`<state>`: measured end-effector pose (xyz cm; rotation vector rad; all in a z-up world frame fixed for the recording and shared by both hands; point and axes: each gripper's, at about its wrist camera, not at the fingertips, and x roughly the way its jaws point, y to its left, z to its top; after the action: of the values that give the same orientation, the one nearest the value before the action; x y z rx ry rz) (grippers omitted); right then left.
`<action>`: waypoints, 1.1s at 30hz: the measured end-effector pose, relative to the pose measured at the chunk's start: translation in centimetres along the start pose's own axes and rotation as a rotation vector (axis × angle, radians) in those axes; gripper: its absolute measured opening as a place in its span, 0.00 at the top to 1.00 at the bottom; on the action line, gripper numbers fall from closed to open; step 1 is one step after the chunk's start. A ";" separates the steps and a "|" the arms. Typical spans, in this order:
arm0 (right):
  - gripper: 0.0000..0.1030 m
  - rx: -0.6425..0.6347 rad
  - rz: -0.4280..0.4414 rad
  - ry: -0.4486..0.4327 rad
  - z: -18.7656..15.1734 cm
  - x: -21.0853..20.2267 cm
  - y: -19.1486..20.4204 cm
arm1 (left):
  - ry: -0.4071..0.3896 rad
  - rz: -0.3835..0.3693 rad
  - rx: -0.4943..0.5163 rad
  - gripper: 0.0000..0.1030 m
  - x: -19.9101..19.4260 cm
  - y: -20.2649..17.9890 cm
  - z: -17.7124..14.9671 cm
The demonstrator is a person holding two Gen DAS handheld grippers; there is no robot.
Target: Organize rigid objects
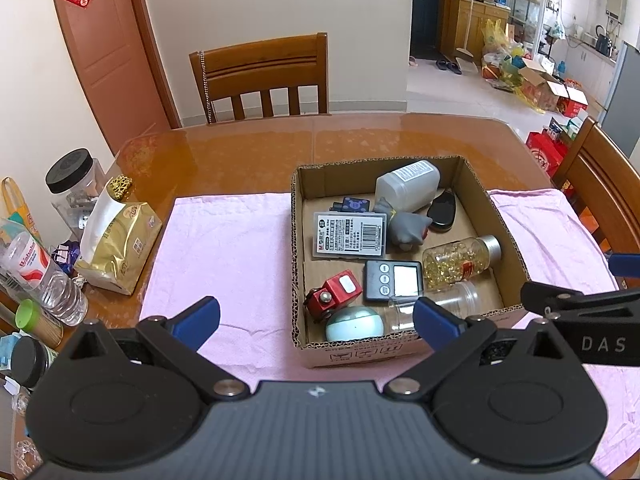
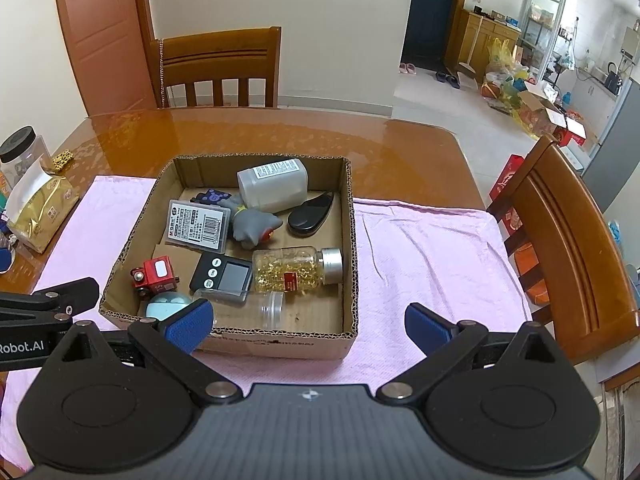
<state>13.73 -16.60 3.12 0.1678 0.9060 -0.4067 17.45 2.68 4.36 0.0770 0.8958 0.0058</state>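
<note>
Glossy brown tabletop (image 2: 240, 132) is noted beneath a pink towel (image 2: 420, 248), on which an open cardboard box (image 2: 352, 240) is set as the reference landmark. All task items are found inside the box: a white bottle (image 2: 274, 188) at its far wall, a labelled case (image 2: 198, 228) and a grey figure (image 2: 250, 222) near its middle, a black oval item (image 2: 310, 216) toward its right wall, a gold-filled bottle (image 2: 296, 270) lying with its long axis across the box and its silver cap toward the right wall, a black timer (image 2: 222, 274), a red toy car (image 2: 154, 276), a pale ball (image 1: 354, 324) and a clear jar (image 2: 264, 308) along the near wall. The left gripper (image 1: 316, 320) and right gripper (image 2: 308, 326) are both held spread wide and empty, just short of the near wall. The clear jar appears to lie on its side, though this is partly hidden. The right gripper is judged nearer to the gold-filled bottle, which lies ahead of its fingers.
</note>
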 end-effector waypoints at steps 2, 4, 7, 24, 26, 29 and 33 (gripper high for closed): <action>0.00 0.000 -0.001 0.000 0.0 0.0 0.0 | 0.000 -0.001 0.001 0.01 0.0 0.0 0.0; 0.00 0.001 -0.001 -0.001 0.0 0.0 0.0 | -0.001 0.000 0.000 0.01 0.0 0.0 0.0; 0.00 0.003 -0.004 -0.003 0.0 -0.1 0.0 | 0.000 -0.001 0.003 0.01 0.0 0.0 0.0; 0.00 0.005 -0.006 -0.011 -0.1 -0.5 0.0 | -0.002 0.003 -0.001 0.01 -0.3 -0.1 -0.1; 0.00 0.004 -0.006 -0.011 -0.1 -0.6 0.0 | -0.002 0.003 -0.001 0.01 -0.3 -0.1 -0.2; 0.00 0.005 -0.005 -0.010 -0.1 -0.6 0.0 | -0.002 0.002 -0.001 0.01 -0.3 -0.1 -0.2; 0.00 0.003 -0.008 -0.012 -0.1 -0.7 -0.1 | 0.003 -0.002 -0.006 0.01 -0.4 -0.2 -0.3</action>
<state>13.21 -16.42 3.59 0.1646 0.8948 -0.4166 17.01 2.50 4.47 0.0711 0.8984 0.0066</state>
